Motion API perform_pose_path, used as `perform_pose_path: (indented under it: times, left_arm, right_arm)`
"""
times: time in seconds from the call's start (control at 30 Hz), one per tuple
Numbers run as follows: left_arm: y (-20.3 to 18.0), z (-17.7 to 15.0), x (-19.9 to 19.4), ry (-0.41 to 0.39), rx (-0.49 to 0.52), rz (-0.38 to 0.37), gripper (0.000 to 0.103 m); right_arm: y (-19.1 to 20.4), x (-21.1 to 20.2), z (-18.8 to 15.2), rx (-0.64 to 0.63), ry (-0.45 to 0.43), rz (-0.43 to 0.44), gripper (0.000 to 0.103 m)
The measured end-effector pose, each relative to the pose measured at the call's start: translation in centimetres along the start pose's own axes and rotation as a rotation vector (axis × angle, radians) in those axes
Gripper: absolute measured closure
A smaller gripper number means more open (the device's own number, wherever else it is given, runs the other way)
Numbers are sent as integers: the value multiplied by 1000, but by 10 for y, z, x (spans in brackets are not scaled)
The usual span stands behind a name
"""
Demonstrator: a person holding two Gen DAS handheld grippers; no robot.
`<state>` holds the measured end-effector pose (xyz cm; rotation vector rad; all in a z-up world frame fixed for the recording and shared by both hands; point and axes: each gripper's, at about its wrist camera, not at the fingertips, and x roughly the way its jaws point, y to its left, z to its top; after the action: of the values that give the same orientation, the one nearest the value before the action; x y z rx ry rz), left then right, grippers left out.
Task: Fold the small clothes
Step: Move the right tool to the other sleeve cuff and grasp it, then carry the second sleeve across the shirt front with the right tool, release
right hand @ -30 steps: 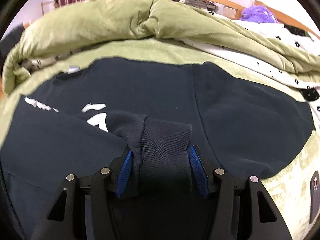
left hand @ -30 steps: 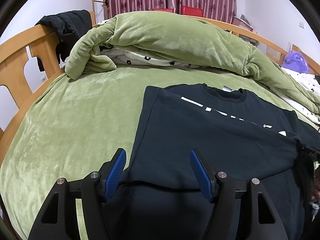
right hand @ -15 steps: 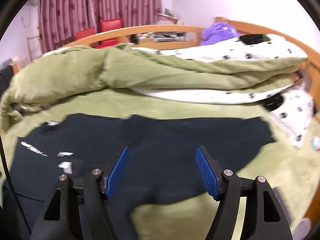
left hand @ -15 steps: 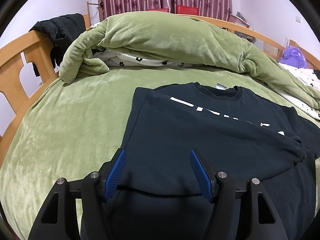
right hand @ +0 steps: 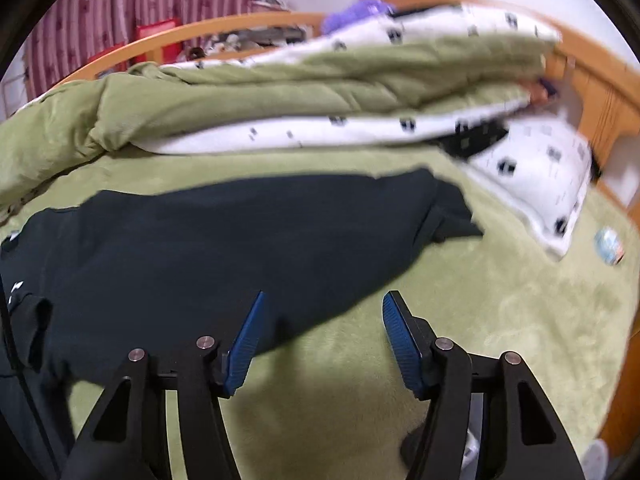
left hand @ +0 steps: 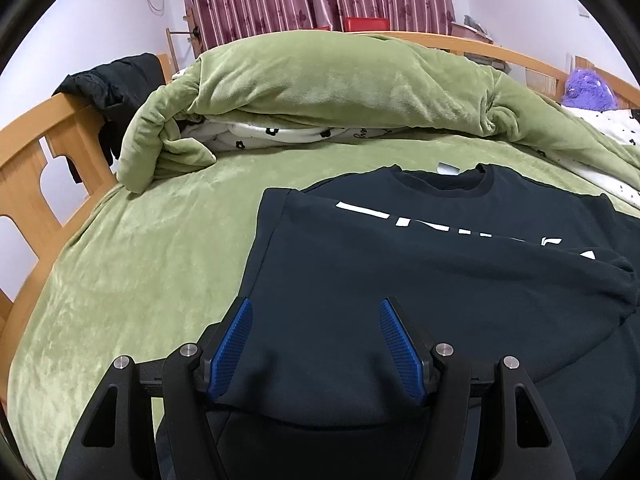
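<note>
- The black top [left hand: 420, 264] lies flat on the green blanket [left hand: 132, 280] of the bed, collar toward the heaped duvet [left hand: 328, 80], with one sleeve [left hand: 460, 280] already laid across the chest under the white lettering.
- The left gripper [left hand: 314, 344] hovers low over the near part of the top; its jaws are parted with only flat cloth showing between them, nothing pinched.
- The right gripper [right hand: 320, 340] has let go: its jaws, which have just been closing a little, stand apart over the edge where dark fabric meets blanket, and nothing is between the pads.
- To my eye the step in hand is the other sleeve [right hand: 444, 212], lying out sideways toward the pillow [right hand: 540, 184]. I would reach for its cuff end, not mid-sleeve, so that it carries over in one piece.
- Lay it level across the chest to match the first sleeve, and keep the body from dragging; plush blanket probably grips cloth, so lift before moving rather than sliding.
- The left gripper could pin the body while the right pulls.
- The left view alone shows the collar, the lettering and the folded sleeve, plus the dark clothes [left hand: 116, 92] over the bed rail [left hand: 36, 152].
- The right view, though smeared, alone shows the outstretched sleeve, the pillow and a small round thing [right hand: 609, 246] on the blanket, too blurred to identify.
</note>
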<state>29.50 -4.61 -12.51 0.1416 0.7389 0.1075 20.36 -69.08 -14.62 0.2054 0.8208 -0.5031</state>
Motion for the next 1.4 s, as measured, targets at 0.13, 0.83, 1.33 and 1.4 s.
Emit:
perform_pose_path:
  times: [0.13,0.83,1.33,1.4]
  left_arm:
    - [-5,-5,6,-3,33,27,39]
    - [0,9,-8,-4,26,72,39]
    - [77,13,-36,-5,-93,25,39]
    - [88,11,-39,-16,-108,25,39]
  right_arm:
    - [-9,33,0,44,55,20,43]
    - [56,-49,63,-16,-214,25,96]
    - [339,-165,8,-262,-262,343,96]
    - [372,-159,-10,-288,-229,375,96]
